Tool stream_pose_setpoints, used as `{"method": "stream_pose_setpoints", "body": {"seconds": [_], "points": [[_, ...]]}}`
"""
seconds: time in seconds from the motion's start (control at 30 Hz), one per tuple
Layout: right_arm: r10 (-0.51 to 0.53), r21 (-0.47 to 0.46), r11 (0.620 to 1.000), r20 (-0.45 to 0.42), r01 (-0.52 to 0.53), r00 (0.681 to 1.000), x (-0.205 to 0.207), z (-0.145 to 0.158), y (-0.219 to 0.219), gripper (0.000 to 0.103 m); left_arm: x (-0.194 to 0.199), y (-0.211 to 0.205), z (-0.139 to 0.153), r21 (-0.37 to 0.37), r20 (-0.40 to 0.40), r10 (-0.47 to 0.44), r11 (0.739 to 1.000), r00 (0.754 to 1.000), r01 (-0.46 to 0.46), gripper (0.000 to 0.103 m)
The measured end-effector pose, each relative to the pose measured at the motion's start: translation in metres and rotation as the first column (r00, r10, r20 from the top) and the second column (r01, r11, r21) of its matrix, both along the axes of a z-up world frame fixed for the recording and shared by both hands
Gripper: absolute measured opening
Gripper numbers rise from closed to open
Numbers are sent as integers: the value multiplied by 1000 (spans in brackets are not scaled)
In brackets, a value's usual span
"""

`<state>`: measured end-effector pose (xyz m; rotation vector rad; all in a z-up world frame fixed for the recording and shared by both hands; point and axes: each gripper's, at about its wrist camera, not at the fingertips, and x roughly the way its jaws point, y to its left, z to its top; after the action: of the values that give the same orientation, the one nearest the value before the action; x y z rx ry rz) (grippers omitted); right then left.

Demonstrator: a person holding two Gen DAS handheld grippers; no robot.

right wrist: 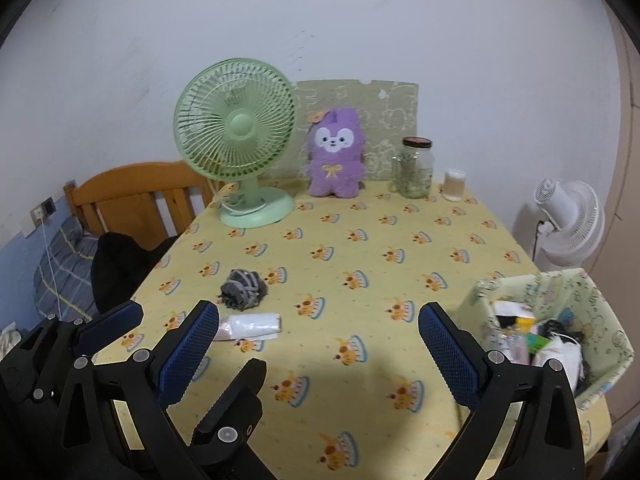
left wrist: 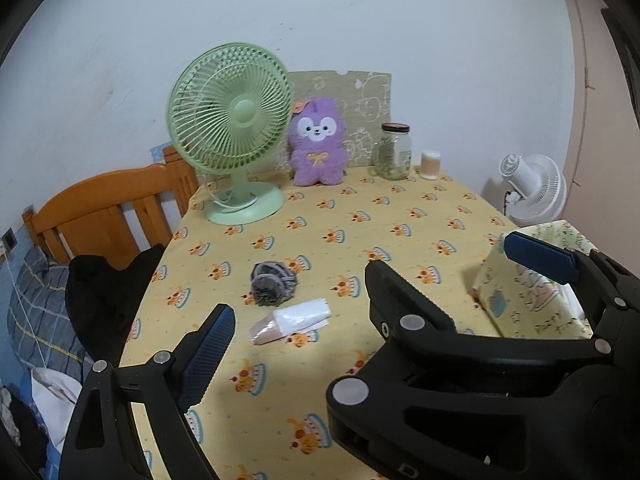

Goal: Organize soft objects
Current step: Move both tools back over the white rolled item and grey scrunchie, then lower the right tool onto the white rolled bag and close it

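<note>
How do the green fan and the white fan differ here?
The green fan stands on the table and faces the camera; the white fan stands off the table by the wall, turned away and tilted upward. The green fan looks larger, though it is nearer. Both have round grilles.

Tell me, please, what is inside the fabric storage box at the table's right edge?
The fabric storage box holds a jumble: white cloth, something black, and yellow and green bits. Whatever lies underneath, and the near corner behind the finger, is hidden.
</note>
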<state>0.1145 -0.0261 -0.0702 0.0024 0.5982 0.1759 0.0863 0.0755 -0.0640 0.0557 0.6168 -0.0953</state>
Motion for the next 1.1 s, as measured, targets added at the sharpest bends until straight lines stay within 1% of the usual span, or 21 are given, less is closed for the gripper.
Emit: {"method": "stream_pose_setpoints", "body": {"seconds": [0.23,0.4,0.57,0.67,0.83,1.0,1.1], "points": [[49,2,999,-3,-49,999,12,-12,22,101,8,21,-12,7,-18,30,1000,999,-30,92],[78,-19,997,-16,-78,997,25,-26,39,101,20,35,-27,10,-59,52,999,997,-52,92],[100,-26,994,-52,-102,994,39,-41,53,101,33,45,-42,11,-93,64,998,994,-63,92],[104,-29,994,-69,-106,992,48,-50,58,101,41,52,-52,-1,-118,66,998,991,-67,92],[120,-34,992,-104,-124,987,61,-65,67,101,51,57,-65,6,-152,81,997,985,-81,92],[153,-36,986,-164,-161,975,77,-84,76,101,63,65,-81,6,-204,103,995,974,-103,92],[165,-31,985,-178,-173,970,82,-93,81,101,67,69,-88,11,-224,112,994,968,-113,92]]}}
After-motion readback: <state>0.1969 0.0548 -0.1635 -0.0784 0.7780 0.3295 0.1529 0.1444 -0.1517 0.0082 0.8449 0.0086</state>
